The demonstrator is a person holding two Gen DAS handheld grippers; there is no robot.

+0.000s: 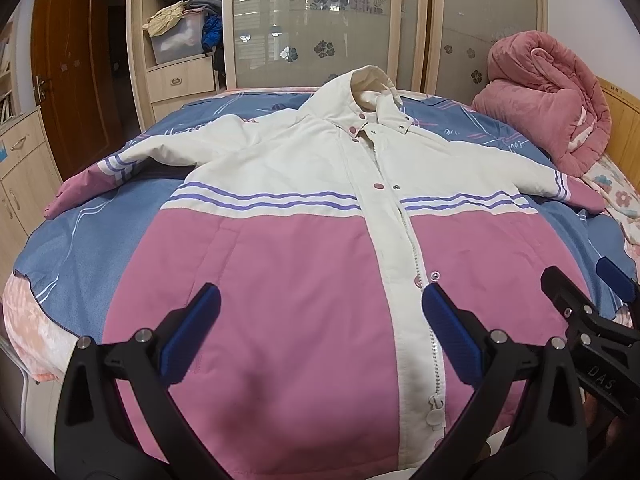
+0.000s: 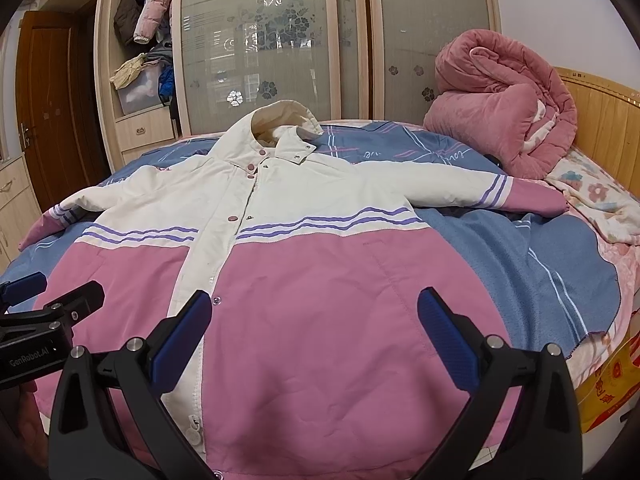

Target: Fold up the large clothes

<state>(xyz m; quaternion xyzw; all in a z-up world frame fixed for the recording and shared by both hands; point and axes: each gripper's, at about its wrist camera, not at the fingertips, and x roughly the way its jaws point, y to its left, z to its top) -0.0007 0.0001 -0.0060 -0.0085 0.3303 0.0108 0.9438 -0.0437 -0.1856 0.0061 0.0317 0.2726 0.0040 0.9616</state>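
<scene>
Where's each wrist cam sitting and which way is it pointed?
Left wrist: over the jacket hem, left of the zipper, facing the wardrobe; shows its own open left tool, the right tool at its right edge.
Right wrist: over the hem right of the zipper, same heading; open right tool, left tool at left edge.
Shared: jacket, bed, pink quilt, wardrobe.

Jacket (image 1: 304, 248) on bed (image 1: 80, 264), quilt (image 1: 548, 104) behind.

Smooth matt cloth jacket (image 1: 288, 264) on fleecy blanket (image 1: 100, 240).
</scene>
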